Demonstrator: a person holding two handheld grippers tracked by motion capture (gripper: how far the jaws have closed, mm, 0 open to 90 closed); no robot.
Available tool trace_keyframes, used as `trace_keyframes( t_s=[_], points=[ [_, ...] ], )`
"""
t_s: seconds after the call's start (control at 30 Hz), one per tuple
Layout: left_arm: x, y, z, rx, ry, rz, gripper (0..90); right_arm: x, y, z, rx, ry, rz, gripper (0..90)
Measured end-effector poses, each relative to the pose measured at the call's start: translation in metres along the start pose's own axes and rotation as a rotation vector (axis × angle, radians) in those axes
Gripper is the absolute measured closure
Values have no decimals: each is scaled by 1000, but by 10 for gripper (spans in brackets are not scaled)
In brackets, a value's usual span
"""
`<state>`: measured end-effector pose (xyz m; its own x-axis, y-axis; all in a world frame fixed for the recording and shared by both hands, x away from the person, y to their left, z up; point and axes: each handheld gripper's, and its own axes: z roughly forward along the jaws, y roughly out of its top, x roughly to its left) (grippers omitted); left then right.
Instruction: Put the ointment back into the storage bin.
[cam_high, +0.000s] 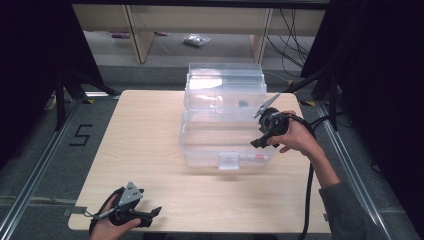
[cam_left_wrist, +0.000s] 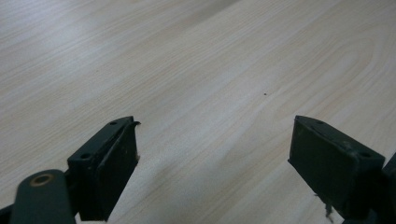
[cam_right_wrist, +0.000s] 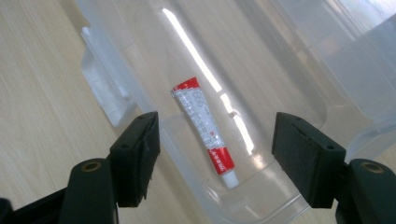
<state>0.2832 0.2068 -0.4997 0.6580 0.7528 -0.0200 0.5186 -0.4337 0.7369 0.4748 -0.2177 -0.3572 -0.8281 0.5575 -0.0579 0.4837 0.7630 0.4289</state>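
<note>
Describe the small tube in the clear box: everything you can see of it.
The tube is small and slim, white in the middle with grey print, red bands at both ends and a white cap at the near end. It looks like soft squeeze-tube plastic or foil. It lies flat on the floor of the clear plastic box, slanted, close to the front wall; the high view shows it near the box's front latch. Nothing touches it but the box floor. The right gripper hangs above it, jaws apart.
</note>
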Motion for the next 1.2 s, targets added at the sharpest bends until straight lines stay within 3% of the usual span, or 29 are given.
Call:
trace_keyframes(
  t_s=[0.3,0.67,1.07,1.17,1.2],
  points=[
    [0,0,0,0,2,-1,149,11,-9,-5,-62,-4,-10,308],
    [0,0,0,2,1,5,149,28,-21,-5,-96,0,-3,304],
    [0,0,0,2,4,5,149,41,-36,-6,-149,-3,-33,285],
    [0,0,0,2,3,6,149,47,-40,-4,-148,-2,1,281],
    [0,0,0,2,3,5,149,45,-42,-3,-156,11,-38,280]
  ],
)
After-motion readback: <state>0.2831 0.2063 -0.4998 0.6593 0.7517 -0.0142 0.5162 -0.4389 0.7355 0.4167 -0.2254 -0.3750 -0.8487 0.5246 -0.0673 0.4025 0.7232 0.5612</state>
